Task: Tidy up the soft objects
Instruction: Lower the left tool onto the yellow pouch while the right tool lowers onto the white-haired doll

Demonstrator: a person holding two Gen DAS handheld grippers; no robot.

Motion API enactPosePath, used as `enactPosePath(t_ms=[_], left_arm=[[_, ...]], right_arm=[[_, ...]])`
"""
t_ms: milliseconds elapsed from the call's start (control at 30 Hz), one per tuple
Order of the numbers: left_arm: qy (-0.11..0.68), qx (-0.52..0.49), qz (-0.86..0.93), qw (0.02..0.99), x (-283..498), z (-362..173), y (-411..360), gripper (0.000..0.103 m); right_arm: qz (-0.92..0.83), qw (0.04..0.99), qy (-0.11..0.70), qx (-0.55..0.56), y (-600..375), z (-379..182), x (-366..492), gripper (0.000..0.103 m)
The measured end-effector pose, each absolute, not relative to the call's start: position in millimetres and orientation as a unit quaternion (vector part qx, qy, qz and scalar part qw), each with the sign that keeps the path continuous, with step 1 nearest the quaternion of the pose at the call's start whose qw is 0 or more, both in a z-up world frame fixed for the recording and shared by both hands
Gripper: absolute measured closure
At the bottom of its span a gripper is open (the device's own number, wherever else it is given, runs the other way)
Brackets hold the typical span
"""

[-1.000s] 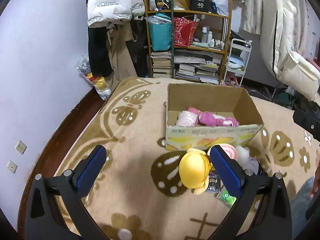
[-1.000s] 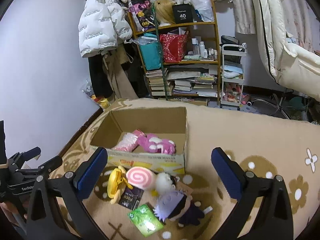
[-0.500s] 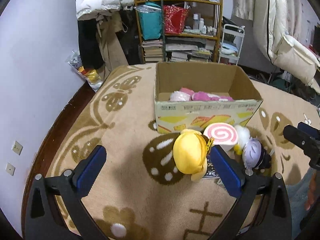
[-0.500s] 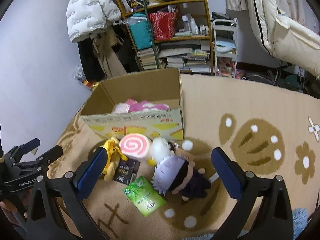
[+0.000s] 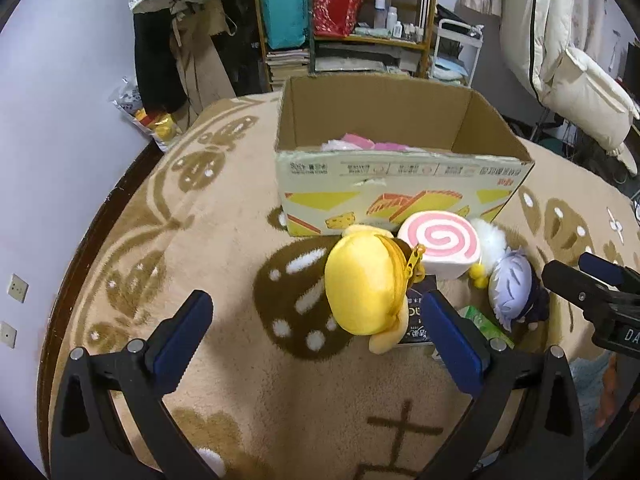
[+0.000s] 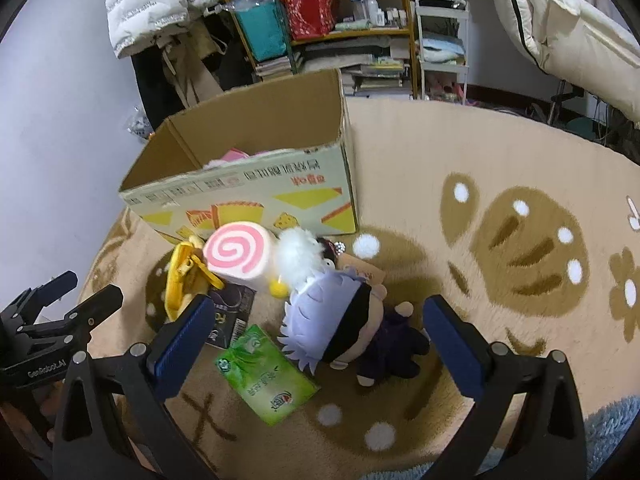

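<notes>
A tan patterned rug [image 6: 460, 148] carries a cardboard box [image 6: 256, 196], plush toys [image 6: 340, 320] and, seemingly, a green packet [image 6: 266, 376]

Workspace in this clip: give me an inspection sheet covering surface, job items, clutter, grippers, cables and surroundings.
Surface: beige rug with brown patterns.
Job's things: open cardboard box holds pink soft items. In front of it lie a yellow plush pouch, a pink swirl roll plush, a white fluffy toy and a white-haired blindfolded doll.
Clutter: green packet and dark packet on the rug beside the toys.
Grippers: left gripper open, low near the yellow pouch; right gripper open, jaws either side of the doll, not closed on it.
Cables: nothing seen.
Surroundings: crowded bookshelf, white puffer jacket, white cart.
</notes>
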State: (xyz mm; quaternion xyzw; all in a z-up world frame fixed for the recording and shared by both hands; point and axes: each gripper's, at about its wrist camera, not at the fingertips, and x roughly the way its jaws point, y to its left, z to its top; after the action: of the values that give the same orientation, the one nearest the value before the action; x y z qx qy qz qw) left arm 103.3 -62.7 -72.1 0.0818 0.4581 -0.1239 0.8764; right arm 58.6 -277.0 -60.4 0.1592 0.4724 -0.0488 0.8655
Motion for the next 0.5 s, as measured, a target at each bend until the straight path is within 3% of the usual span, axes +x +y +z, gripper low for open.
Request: enactPosePath(t_ms=[500], left_arm=[[0.483,0.100,-0.158,0.855,115.9,-99.7,-82.0,0.001]], right_arm=[[-0.062,0.843,0.503,0.181,-290.6,-91.3,73.9,0.000]])
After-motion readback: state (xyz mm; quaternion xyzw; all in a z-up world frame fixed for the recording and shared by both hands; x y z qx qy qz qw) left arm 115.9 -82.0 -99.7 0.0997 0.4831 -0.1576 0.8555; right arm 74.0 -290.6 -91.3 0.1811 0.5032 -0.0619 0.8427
